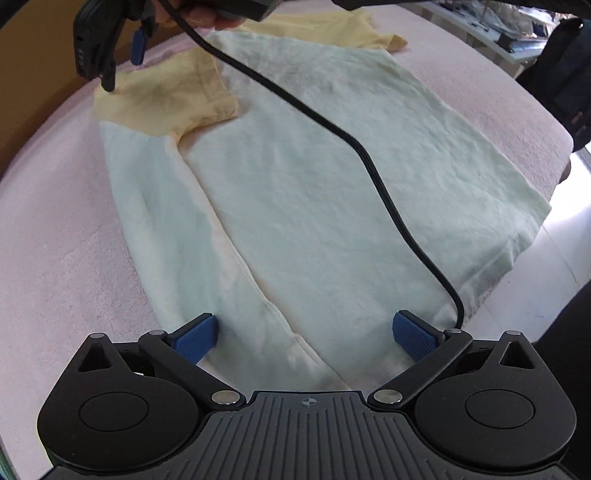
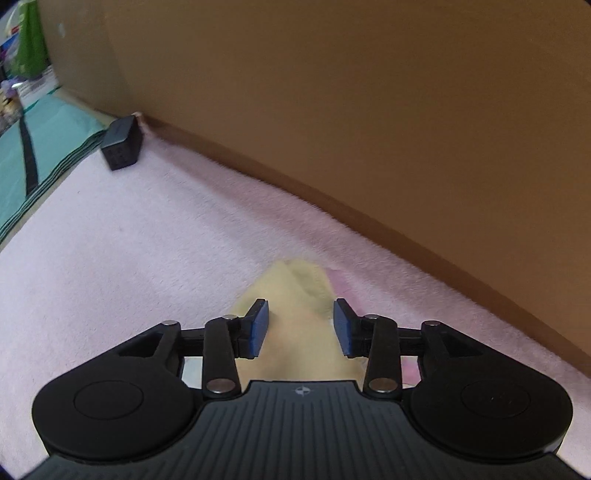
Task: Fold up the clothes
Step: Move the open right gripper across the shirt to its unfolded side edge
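Note:
A pale mint shirt [image 1: 314,192] with yellow sleeves lies flat on a pink fleece blanket [image 1: 55,240]; its left side is folded in along a long crease. My left gripper [image 1: 306,336] hangs open and wide over the shirt's near hem, with nothing between its blue pads. My right gripper [image 1: 122,70] is at the far left, one black fingertip down at the folded-in yellow sleeve [image 1: 166,99]. In the right wrist view the right gripper [image 2: 302,326] is open, and the yellow sleeve [image 2: 295,288] lies between and below its pads without being pressed.
A black cable [image 1: 332,129] drapes across the shirt from a person's hand [image 1: 207,14] to the left gripper. A brown wall [image 2: 369,110] borders the blanket. A small black box [image 2: 122,147] and a teal cloth [image 2: 37,158] lie beyond. The blanket's edge drops off at the right [image 1: 554,177].

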The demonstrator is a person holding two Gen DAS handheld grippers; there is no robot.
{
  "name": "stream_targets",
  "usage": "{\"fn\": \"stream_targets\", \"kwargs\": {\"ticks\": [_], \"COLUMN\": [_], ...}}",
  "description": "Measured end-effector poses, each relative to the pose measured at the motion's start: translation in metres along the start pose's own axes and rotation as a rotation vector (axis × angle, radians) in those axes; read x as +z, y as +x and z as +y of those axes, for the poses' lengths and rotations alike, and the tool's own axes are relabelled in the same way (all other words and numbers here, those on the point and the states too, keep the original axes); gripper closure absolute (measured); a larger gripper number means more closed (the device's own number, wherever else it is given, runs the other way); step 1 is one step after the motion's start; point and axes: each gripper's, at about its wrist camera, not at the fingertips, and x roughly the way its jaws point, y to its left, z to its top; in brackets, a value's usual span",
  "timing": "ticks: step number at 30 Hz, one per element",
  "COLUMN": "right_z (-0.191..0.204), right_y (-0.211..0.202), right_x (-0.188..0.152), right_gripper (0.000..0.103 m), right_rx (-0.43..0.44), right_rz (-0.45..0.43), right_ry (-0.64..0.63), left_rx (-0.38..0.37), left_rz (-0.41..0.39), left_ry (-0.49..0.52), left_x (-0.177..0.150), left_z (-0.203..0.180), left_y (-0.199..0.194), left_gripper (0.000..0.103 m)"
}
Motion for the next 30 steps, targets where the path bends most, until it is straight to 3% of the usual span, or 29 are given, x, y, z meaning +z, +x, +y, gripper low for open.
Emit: {"fn": "stream_targets", "kwargs": {"ticks": [4, 7, 10, 13, 16, 20, 24, 30], "right_z": [-0.014, -0.013, -0.013, -0.038, -0.073, -0.118, -0.131, -0.112], "right_y": [-0.030, -0.048, -0.054, -0.085, -0.125, -0.170, -0.193, -0.202], "right_x": [-0.015, -0.043, -0.077, -0.109, -0.145, -0.193, -0.226, -0.266], "right_gripper": [0.056, 0.049, 0.048, 0.048, 0.048, 0.049, 0.050, 0.050], "right_rx": [0.055, 0.097, 0.100, 0.074, 0.074, 0.054, -0.003, 0.036], "right_rz": [-0.020, 0.008, 0.069, 0.004, -0.076, -0.108, -0.074, -0.007], "right_ry": [0.074, 0.091, 0.103, 0.260, 0.461, 0.637, 0.638, 0.628], "left_rx": [-0.005, -0.037, -0.039, -0.018, -0.041, -0.047, -0.045, -0.020], "left_rz": [-0.036, -0.063, 0.008, -0.002, -0.042, -0.055, -0.069, -0.076], "left_ry": [-0.049, -0.088, -0.082, -0.054, -0.081, -0.096, -0.091, -0.097], "left_x": [0.004, 0.011, 0.014, 0.016, 0.021, 0.034, 0.049, 0.064], "left_z": [0.008, 0.015, 0.012, 0.004, 0.002, -0.008, -0.019, -0.024], "left_y": [-0.022, -0.030, -0.015, -0.017, -0.025, -0.023, -0.024, -0.022], "left_gripper": [0.000, 0.000, 0.000, 0.000, 0.000, 0.000, 0.000, 0.000]}}
